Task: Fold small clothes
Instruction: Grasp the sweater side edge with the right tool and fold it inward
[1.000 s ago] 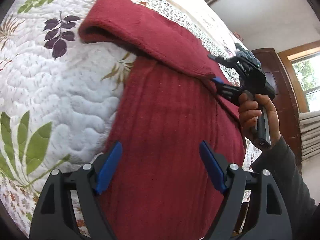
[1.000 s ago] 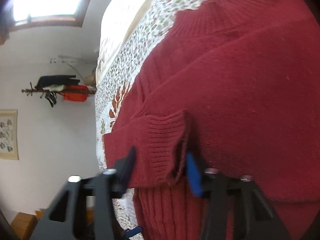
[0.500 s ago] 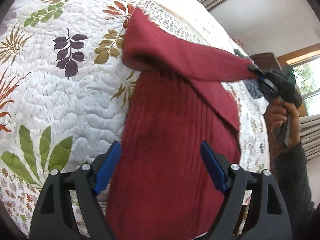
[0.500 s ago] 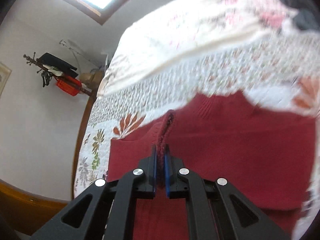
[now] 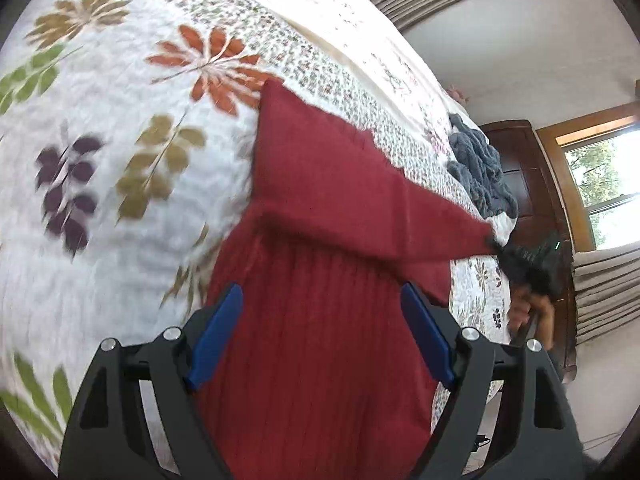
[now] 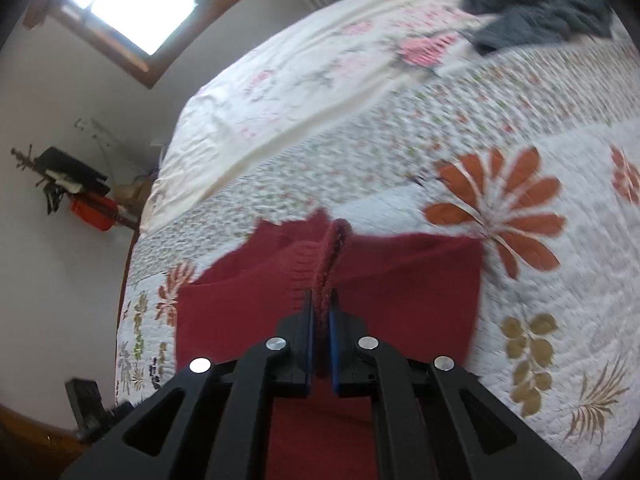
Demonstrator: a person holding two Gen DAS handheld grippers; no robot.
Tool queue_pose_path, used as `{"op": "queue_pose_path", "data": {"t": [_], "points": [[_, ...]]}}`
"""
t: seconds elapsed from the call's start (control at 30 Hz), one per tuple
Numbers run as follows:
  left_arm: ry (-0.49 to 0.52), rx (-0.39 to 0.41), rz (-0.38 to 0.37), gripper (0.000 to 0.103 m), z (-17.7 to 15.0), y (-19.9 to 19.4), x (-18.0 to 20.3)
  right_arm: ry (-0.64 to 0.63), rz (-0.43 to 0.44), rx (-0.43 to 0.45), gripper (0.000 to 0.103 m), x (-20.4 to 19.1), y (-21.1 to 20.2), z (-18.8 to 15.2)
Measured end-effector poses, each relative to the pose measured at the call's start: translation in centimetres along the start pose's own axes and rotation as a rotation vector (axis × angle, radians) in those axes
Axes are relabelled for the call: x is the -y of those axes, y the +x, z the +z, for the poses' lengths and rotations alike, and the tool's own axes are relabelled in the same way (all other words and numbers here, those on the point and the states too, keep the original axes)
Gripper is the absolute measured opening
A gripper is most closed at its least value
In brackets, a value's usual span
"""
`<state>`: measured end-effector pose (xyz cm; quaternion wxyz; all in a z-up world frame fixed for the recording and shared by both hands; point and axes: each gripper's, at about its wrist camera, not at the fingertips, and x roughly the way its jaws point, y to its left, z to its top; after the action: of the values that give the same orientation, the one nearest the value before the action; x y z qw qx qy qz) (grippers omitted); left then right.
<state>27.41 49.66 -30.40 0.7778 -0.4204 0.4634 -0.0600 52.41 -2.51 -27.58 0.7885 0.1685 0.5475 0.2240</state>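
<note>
A dark red knitted sweater (image 5: 320, 340) lies on a floral quilted bedspread (image 5: 120, 200). One sleeve (image 5: 340, 184) is stretched taut to the right, its cuff (image 6: 328, 256) pinched in my right gripper (image 6: 320, 312), which is shut on it. In the left wrist view the right gripper (image 5: 528, 256) shows blurred at the right edge, held by a hand. Over the sweater's ribbed body hovers my left gripper (image 5: 320, 336), open, its blue pads apart with nothing between them.
A grey-blue knitted garment (image 5: 480, 172) lies bunched at the far side of the bed, also in the right wrist view (image 6: 532, 0). A pale floral sheet (image 6: 300, 80) covers the bed's far part. A dark wooden cabinet (image 5: 524, 168) and curtains stand beyond.
My right gripper closed on the sleeve cuff, then lifted and pulled it out to the right, drawing the sleeve taut. The left gripper stayed open over the sweater body.
</note>
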Motion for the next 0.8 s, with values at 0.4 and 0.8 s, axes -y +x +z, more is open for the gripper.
{"op": "queue_pose_path", "data": {"t": [0.4, 0.8], "points": [[0.111, -0.081, 0.106, 0.081, 6.8, 7.4, 2.2, 0.182, 0.002, -0.054, 0.006, 9.1, 4.5, -4.4], [0.154, -0.076, 0.099, 0.085, 13.6, 10.8, 3.1, 0.226, 0.147, 0.055, 0.013, 10.1, 2.1, -3.7]]}}
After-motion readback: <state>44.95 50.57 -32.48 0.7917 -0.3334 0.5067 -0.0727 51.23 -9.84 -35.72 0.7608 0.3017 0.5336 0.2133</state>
